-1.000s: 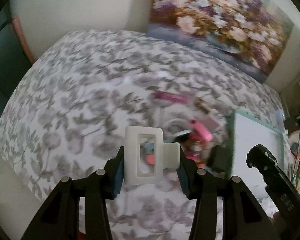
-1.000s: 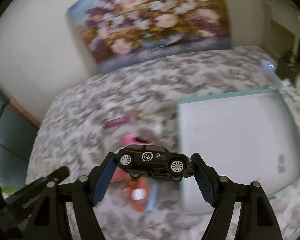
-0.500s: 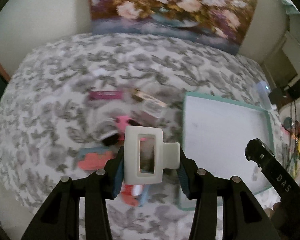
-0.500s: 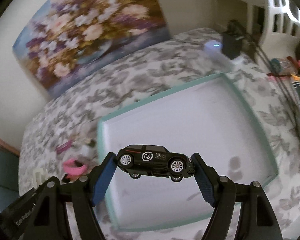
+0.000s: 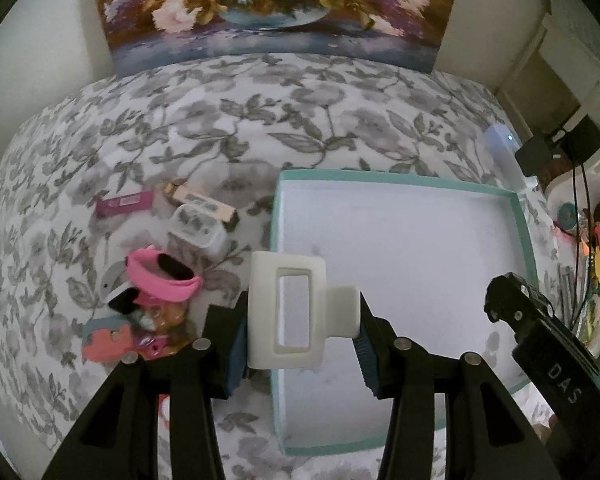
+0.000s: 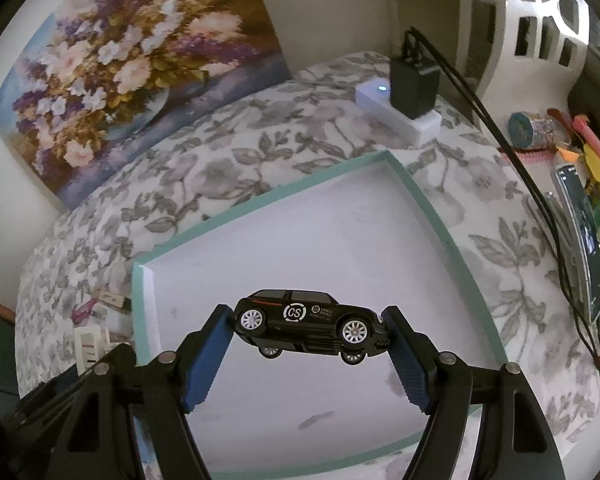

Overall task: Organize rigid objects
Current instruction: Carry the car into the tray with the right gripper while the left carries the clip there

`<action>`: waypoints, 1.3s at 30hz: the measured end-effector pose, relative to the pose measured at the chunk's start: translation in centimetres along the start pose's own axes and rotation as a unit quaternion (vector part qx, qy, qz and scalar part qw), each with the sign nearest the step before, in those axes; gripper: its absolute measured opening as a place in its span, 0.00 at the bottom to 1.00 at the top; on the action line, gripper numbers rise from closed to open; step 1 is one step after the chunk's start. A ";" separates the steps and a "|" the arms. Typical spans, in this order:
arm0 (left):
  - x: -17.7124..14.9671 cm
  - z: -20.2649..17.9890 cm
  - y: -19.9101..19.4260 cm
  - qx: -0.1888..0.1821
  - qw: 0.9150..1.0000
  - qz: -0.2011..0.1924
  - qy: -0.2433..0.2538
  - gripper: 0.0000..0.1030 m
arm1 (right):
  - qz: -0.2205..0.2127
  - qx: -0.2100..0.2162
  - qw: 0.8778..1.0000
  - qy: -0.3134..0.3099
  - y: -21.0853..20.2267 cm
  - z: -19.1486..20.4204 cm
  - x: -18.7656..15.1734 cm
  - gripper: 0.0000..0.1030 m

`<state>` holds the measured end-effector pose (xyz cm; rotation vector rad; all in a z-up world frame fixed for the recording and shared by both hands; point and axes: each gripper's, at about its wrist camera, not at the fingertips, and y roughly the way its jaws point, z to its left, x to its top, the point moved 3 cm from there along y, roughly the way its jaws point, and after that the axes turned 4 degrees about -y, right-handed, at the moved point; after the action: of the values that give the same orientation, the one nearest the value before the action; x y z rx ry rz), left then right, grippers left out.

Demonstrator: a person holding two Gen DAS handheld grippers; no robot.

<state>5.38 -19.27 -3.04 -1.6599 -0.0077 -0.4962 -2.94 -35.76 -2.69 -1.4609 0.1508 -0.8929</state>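
Observation:
My left gripper [image 5: 300, 340] is shut on a white plastic clip with a rectangular window [image 5: 288, 310], held above the left edge of a shallow white tray with a teal rim [image 5: 396, 178]. My right gripper [image 6: 308, 344] is shut on a black toy car with a CS logo [image 6: 304, 320], hanging over the near left part of the same teal-rimmed tray [image 6: 260, 202]. The tray holds nothing. The right gripper's black body [image 5: 540, 344] shows at the right of the left wrist view.
Left of the tray on the floral bedspread [image 5: 220, 120] lie a pink band [image 5: 160, 280], a clear small box [image 5: 196, 224], a magenta packet [image 5: 126, 202] and orange pieces [image 5: 108, 340]. A white device with a black adapter [image 6: 404, 108] sits beyond the tray. Stationery clutters the right edge [image 6: 580, 200].
Both grippers have swung right and come lower, from over the pile of small objects to over the tray. The clip and the car stay gripped.

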 end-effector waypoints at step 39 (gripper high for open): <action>0.9 -2.2 2.4 0.000 0.999 -0.032 0.022 0.74 | 0.003 -0.050 0.999 -0.009 1.5 -2.0 0.2 0.85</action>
<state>6.22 -21.96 -4.86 -1.6520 -0.0280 -0.5812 -3.33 -37.67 -4.23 -1.5602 0.1876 -0.8776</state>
